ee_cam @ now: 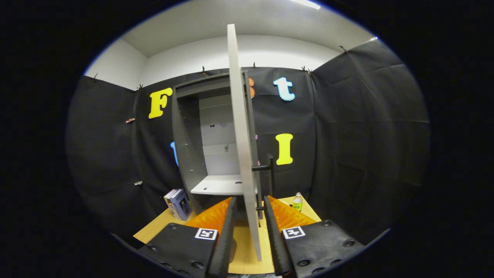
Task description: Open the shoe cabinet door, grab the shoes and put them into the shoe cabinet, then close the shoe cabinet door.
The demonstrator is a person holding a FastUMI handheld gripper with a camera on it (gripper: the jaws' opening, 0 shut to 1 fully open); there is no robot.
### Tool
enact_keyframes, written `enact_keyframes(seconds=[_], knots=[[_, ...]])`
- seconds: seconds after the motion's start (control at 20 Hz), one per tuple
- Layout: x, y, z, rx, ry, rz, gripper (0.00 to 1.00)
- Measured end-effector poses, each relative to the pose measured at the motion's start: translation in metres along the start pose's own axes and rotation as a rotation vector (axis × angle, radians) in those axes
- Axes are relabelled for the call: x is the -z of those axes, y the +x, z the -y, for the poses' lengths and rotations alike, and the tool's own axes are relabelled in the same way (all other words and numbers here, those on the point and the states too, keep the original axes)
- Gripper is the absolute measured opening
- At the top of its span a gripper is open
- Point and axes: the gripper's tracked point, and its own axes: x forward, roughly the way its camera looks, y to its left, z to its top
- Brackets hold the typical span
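The grey shoe cabinet [185, 154] stands on the table against the booth wall, its inside showing a pale shelf [220, 185] with nothing on it. Its door [241, 135] is swung wide and I see it edge-on, running straight toward me. A black bar handle [271, 172] sticks out on the door's right face. My gripper [249, 199] straddles the door's lower edge, one finger [228, 220] to the left of the panel and the other to the right. A narrow gap shows on each side, so the jaws stand open around the door.
The wooden table [243, 251] carries the cabinet. A few books [177, 202] lean at the cabinet's left foot. A small green-labelled bottle [297, 201] stands to the right of the door, near the wall.
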Motion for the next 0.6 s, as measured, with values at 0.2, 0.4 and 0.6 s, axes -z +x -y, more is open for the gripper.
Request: enact_keyframes(seconds=[0.2, 0.4, 0.6], knots=[[0.030, -0.006, -0.050, -0.096, 0.003, -0.067, 0.83], [0.084, 0.007, -0.094, -0.166, -0.025, -0.203, 0.98], [0.160, 0.032, -0.118, -0.189, -0.031, -0.369, 0.98]])
